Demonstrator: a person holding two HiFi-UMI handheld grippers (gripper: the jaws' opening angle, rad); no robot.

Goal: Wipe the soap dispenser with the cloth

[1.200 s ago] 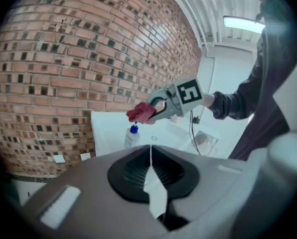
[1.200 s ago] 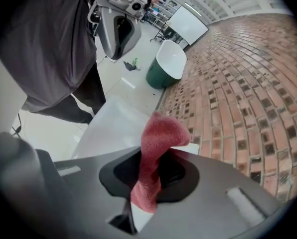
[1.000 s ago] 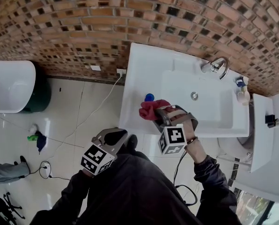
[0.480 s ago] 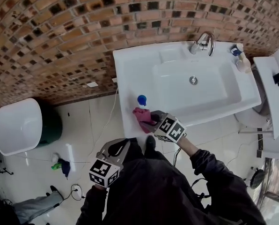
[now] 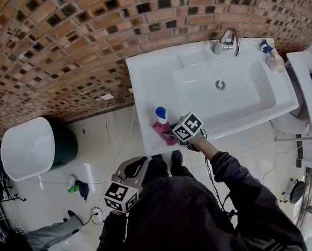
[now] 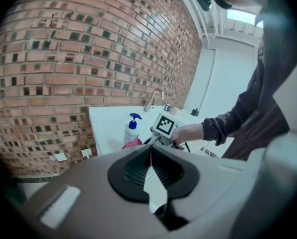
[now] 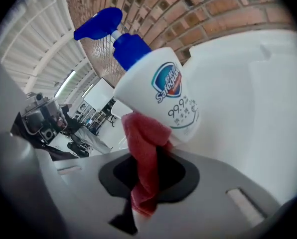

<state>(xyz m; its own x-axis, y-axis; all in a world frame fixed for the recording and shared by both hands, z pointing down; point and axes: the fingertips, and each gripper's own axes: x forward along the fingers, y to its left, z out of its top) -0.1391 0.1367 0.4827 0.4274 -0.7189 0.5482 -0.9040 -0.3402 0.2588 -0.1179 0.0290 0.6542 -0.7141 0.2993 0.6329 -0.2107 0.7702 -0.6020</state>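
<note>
Wiping the dispenser (image 7: 156, 91) low on its side

The right hand-held gripper (image 7: 144, 180) is clenched on the red cloth (image 7: 143, 143). A fold is bunched ahead of its jaws, so fabric rather than plastic meets the bottle. The dispenser stands upright just ahead of that gripper, touching the cloth, on the sink (image 5: 145, 82) rim's near corner. The left hand-held gripper (image 6: 151, 169) hangs low, well apart from the sink, shut on nothing. One hand probably suffices for rubbing.

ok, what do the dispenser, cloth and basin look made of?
Dispenser: probably plastic, smooth white semi-gloss shell with a printed label.
Cloth: red fabric, matte, soft folds; weave too blurred to tell.
Basin: smooth white with a faint sheen, likely ceramic, possibly resin.
</note>
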